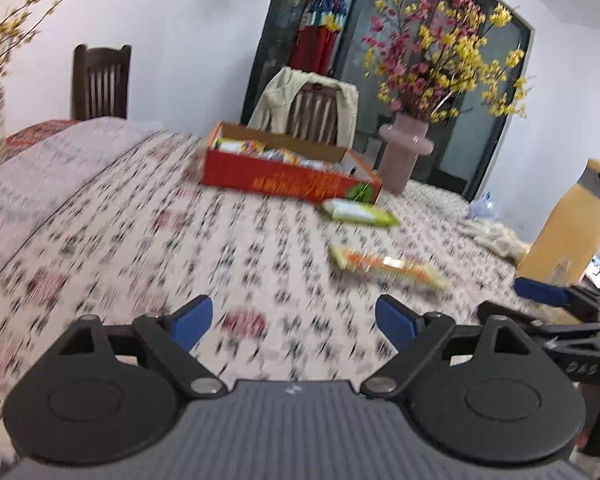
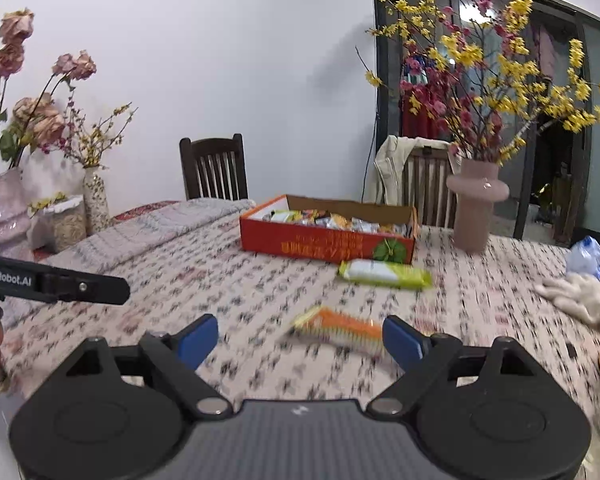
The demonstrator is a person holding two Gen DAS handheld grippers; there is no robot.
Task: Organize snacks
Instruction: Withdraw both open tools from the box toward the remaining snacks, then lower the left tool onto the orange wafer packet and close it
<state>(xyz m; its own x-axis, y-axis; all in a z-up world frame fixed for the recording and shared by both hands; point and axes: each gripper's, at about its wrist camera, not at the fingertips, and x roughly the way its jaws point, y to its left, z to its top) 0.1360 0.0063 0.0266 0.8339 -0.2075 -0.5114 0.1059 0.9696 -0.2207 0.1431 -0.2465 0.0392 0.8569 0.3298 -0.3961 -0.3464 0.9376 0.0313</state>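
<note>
Orange-wrapped snack bar (image 2: 338, 330) lies on the tabletop (image 2: 220, 280) just ahead of my right tongs (image 2: 300, 342); both right and left tongs (image 1: 294, 326) gape empty. Its crinkly wrapper could slip before reaching the red box (image 2: 324, 242).

Bare bench (image 2: 228, 288) lies open left of the orange snack packet (image 2: 340, 330) and green snack packet (image 2: 384, 274); behind them the snack box (image 2: 324, 242) and pink vase (image 2: 476, 208) block passage.
</note>
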